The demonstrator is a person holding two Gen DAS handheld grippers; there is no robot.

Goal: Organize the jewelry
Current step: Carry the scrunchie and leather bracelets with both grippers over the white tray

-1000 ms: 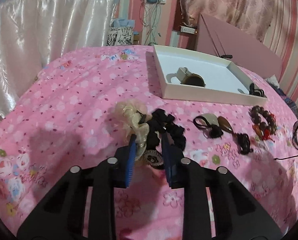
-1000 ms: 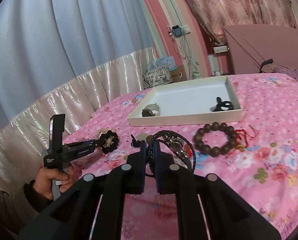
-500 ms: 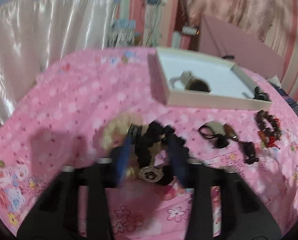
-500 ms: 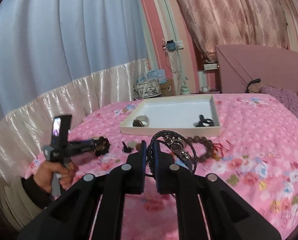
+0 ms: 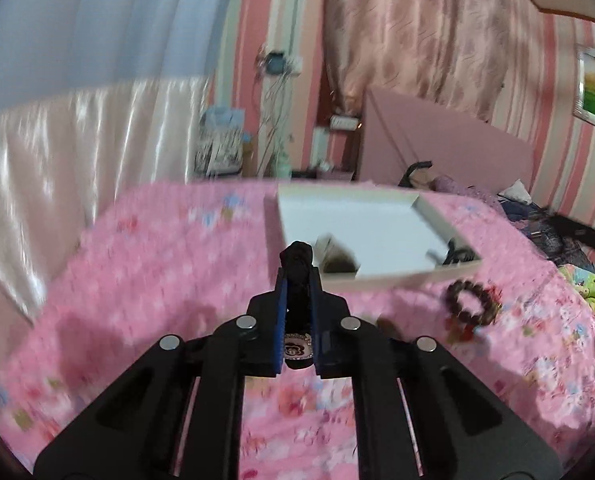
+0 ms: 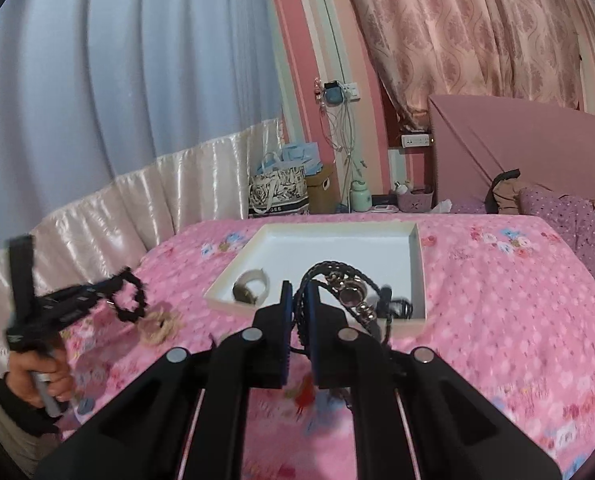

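Observation:
My left gripper (image 5: 297,280) is shut on a black scrunchie (image 5: 297,260) with a round brooch, held above the pink bed short of the white tray (image 5: 377,276). It also shows in the right wrist view (image 6: 127,296). My right gripper (image 6: 299,300) is shut on a black braided cord bracelet (image 6: 337,280) with a metal charm, held over the tray's (image 6: 416,264) near edge. The tray holds a cream and brown cuff (image 6: 251,286) and a small black piece (image 6: 399,306). A brown bead bracelet (image 5: 467,302) lies on the bed right of the tray.
A beige scrunchie (image 6: 159,326) lies on the bed left of the tray. The pink floral bedspread (image 6: 497,320) spreads all around. A pink headboard (image 6: 517,136), a purple pillow (image 6: 561,216) and bags by the wall stand behind.
My left gripper closed on the black scrunchie and lifted it off the bed toward the tray, leaving the beige one. My right gripper carried the cord bracelet forward over the tray's edge.

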